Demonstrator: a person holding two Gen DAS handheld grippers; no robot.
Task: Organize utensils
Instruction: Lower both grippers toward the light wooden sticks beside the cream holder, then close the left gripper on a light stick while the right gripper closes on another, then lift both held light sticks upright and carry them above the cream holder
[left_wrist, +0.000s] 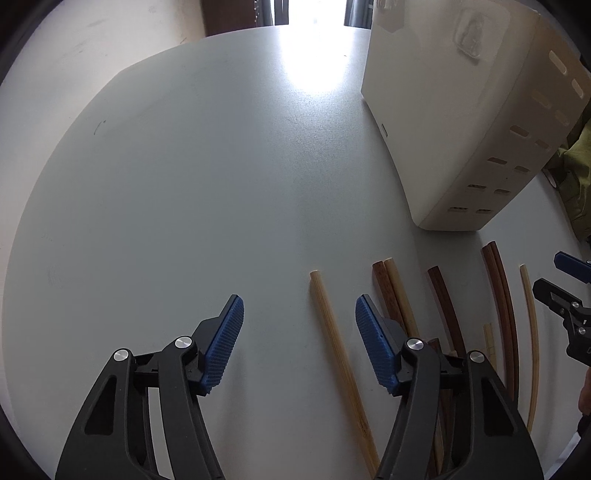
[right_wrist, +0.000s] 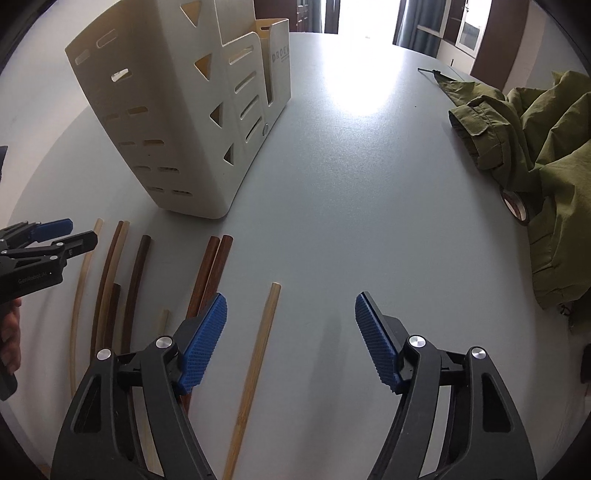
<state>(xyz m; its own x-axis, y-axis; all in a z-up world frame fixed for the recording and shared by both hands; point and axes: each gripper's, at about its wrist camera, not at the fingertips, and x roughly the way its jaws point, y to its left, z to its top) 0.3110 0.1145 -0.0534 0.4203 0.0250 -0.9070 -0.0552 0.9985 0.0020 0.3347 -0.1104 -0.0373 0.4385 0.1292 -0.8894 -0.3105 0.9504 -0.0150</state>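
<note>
Several chopsticks, light bamboo and dark brown wood, lie side by side on the grey table. In the left wrist view a light chopstick (left_wrist: 341, 363) lies between the open jaws of my left gripper (left_wrist: 299, 328); dark ones (left_wrist: 445, 308) lie to its right. In the right wrist view my right gripper (right_wrist: 291, 326) is open and empty, with a light chopstick (right_wrist: 255, 373) between its fingers and a dark pair (right_wrist: 210, 271) by the left finger. A cream slotted utensil holder (right_wrist: 177, 110) stands behind the chopsticks; it also shows in the left wrist view (left_wrist: 450, 122).
An olive green jacket (right_wrist: 546, 147) lies on the table's right side, with a roll of tape (right_wrist: 515, 206) beside it. The left gripper (right_wrist: 55, 236) shows at the left edge of the right wrist view. The right gripper (left_wrist: 569, 291) shows at the left wrist view's right edge.
</note>
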